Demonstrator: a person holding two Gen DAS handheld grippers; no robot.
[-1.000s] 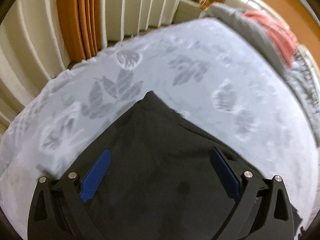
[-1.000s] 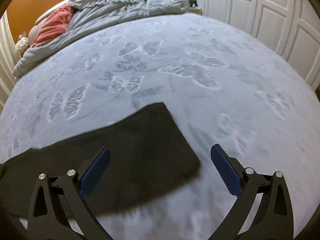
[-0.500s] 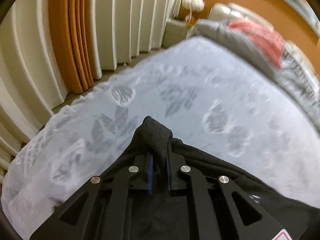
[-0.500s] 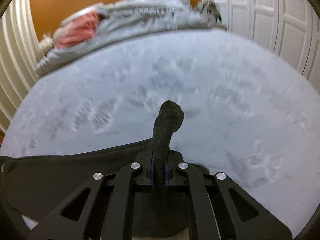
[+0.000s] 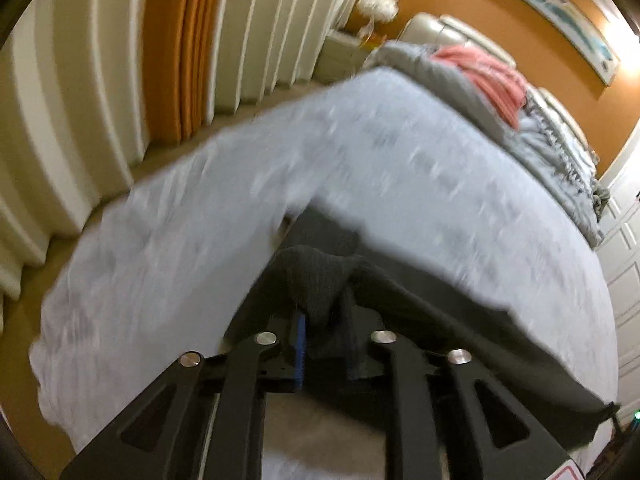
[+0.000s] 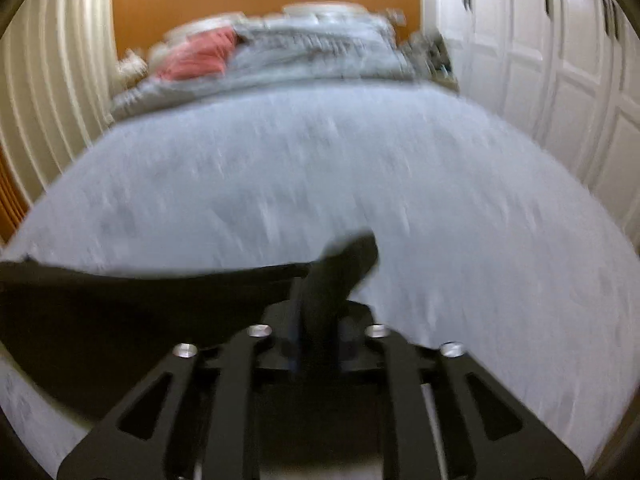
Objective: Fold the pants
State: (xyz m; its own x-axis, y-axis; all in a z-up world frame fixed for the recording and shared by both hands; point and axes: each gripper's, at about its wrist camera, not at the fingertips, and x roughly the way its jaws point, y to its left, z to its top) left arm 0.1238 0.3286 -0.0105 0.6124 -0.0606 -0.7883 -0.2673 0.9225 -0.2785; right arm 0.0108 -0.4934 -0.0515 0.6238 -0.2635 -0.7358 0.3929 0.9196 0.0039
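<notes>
Both tools pinch bunched corners of the dark pants [image 5: 460, 320], lifted over the bed's [image 5: 400, 168] near edge. With the left tool [image 5: 324, 336] and right tool [image 6: 318, 340] jaws opening, the fabric could slip free mid-carry and collapse unfolded.

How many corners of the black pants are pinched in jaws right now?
2: one bunch of the black pants sits in the left gripper, one in the right gripper.

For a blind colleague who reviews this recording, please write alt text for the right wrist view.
The right claw pinches a bunched corner of the black pants, its jaws opening slightly, over a pale grey bedspread. Behind, blurred, lie a rumpled grey duvet and a pink blanket; white closet doors stand at right.
</notes>
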